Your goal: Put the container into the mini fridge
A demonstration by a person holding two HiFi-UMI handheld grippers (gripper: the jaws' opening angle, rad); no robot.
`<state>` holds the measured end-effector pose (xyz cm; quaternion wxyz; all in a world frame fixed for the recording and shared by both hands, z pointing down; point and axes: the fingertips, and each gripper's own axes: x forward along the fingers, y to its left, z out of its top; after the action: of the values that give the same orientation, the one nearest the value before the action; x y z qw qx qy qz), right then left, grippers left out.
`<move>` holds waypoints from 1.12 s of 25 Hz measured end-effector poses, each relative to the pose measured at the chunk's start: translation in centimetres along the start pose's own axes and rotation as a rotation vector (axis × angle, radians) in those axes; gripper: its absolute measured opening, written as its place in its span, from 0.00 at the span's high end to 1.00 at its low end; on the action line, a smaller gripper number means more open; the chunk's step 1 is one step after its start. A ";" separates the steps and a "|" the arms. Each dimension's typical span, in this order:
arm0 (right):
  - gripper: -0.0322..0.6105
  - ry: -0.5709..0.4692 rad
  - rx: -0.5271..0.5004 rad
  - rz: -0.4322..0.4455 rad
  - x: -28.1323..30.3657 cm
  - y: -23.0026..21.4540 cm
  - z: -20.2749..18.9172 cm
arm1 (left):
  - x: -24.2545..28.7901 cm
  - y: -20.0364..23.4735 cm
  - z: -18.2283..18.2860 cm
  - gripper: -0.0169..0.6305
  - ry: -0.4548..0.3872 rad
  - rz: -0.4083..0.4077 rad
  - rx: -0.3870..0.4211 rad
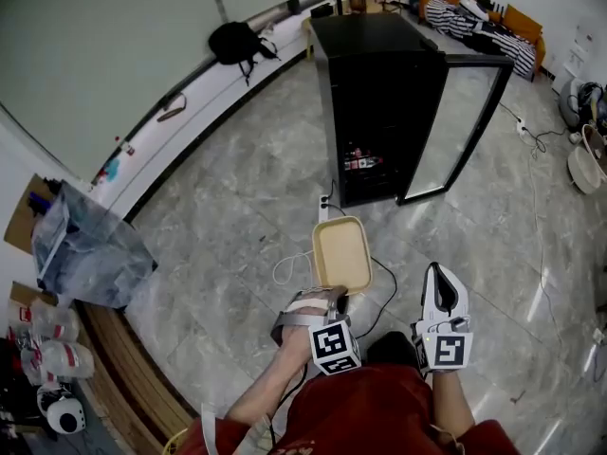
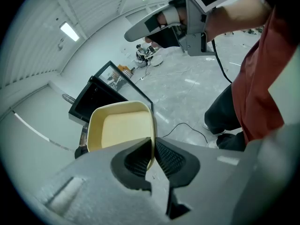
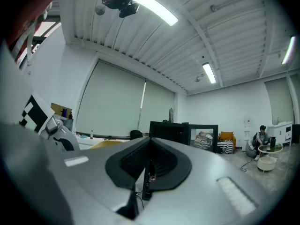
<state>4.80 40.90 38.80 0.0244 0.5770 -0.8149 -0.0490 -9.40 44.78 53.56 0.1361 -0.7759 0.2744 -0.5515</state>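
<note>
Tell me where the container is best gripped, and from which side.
The container's thin upright rim, at the near edge, approached from the person's side: one jaw inside, one outside. It is open-topped and shallow; the left gripper pinches it so.

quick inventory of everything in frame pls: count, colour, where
container: one, pale yellow, held out over the floor short of the fridge
mini fridge: one, black, standing on the floor ahead
glass door: one, black frame, swung open at the fridge's right
backpack: one, black, on the white ledge along the wall
plastic bag: one, clear grey, at left
white cable: one, looped on the floor left of the container
black cable: one, on the floor right of the container
sofa: one, orange, far right corner
bottles: a few, clear, lower left
red top: one, on the person
left gripper: grey, shut on the container's rim
right gripper: grey, shut, nothing in it
</note>
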 end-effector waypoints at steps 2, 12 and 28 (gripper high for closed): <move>0.95 0.009 -0.009 -0.010 0.0 0.1 0.0 | 0.1 -0.2 -0.3 0.92 -0.001 -0.006 -0.003; 0.95 0.031 0.015 0.000 2.8 0.0 -1.7 | 2.3 0.6 -1.0 0.92 0.019 -0.035 -0.005; 0.95 0.049 0.085 0.010 13.0 -8.2 -5.9 | 10.6 9.1 3.7 0.92 0.072 -0.058 0.015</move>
<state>8.72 25.67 43.58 0.0200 0.5747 -0.8182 0.0000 -5.92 31.01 55.84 0.1157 -0.7623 0.2522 -0.5847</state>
